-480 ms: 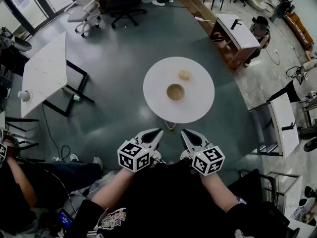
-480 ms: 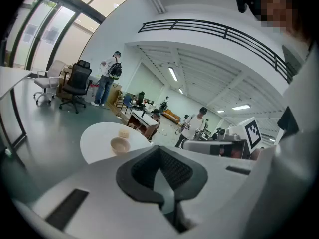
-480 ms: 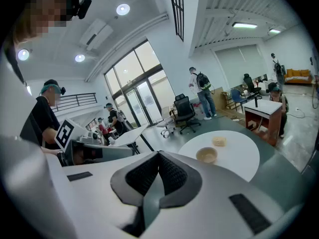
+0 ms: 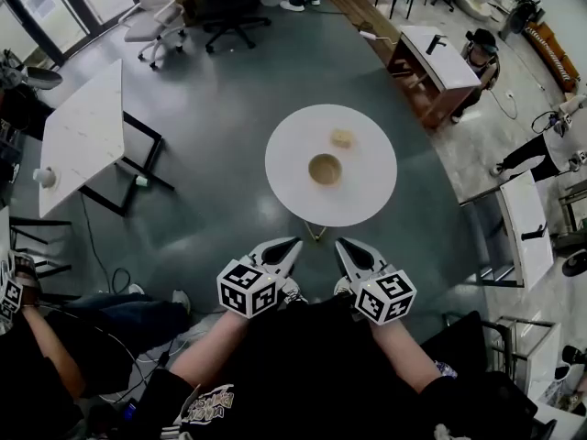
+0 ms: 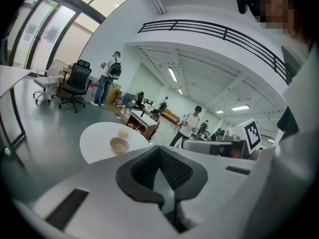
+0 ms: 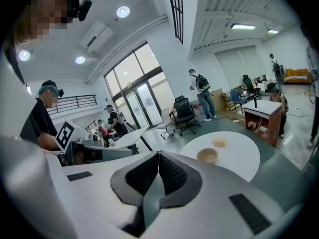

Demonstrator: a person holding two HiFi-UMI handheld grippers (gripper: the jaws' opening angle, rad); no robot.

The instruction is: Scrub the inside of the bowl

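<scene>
Tan bowl (image 4: 325,169) stands beside sponge (image 4: 342,138) on table (image 4: 293,183).

Open office, desks (image 4: 81,136), swivel chairs (image 4: 227,7)

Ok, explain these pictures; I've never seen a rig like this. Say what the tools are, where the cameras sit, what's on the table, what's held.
No robot here: a person holds a tool in each hand, the left gripper and the right gripper, marker cubes included. One picture comes from a camera on the person's head, looking down; the other two from cameras riding on the grippers. Ahead, a round white table carries a tan bowl and a small pale lump beside it, perhaps a sponge. Both pairs of fingers are shut, holding nothing.
</scene>
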